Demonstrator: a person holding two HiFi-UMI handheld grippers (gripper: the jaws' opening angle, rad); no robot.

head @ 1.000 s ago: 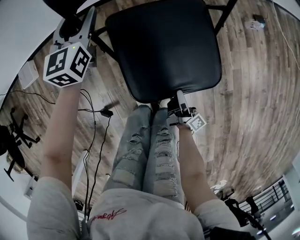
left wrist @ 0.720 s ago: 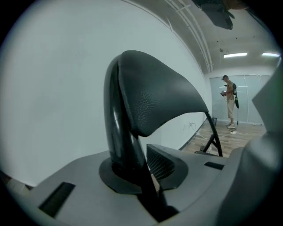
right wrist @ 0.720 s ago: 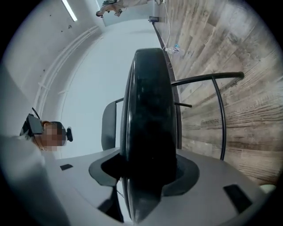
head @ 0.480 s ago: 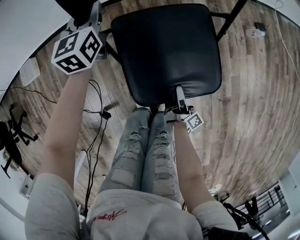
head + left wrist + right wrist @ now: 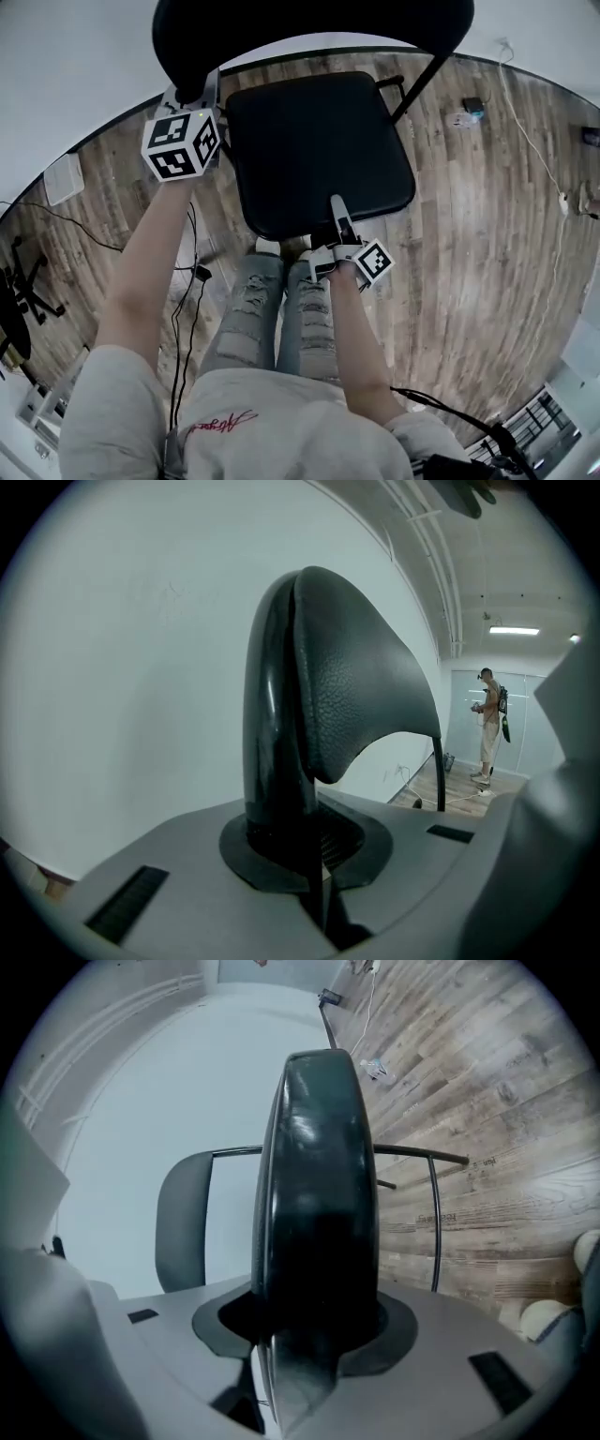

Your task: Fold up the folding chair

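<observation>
Clamps the left gripper [image 5: 309, 855] shut on the side rim of the backrest [image 5: 347, 686], padded face just right of the jaws (glossy shell on their left). Pinches the front edge of the seat [image 5: 319, 1194] in the right gripper [image 5: 309, 1335], jaws closing, the edge filling the gap and pressed by both pads. Faces the folding chair [image 5: 314, 122] straight ahead of both grippers, left one up at the back, right one at the near edge. Beyond the left gripper, white wall [image 5: 141, 667]; far off to its right, a person [image 5: 487, 724] standing. Past the right gripper, thin frame tubes [image 5: 436, 1222] and wooden floor [image 5: 487, 1101]. Just behind it, legs in torn jeans [image 5: 281, 309]. Under the left arm, cables [image 5: 183, 309] on the boards.
</observation>
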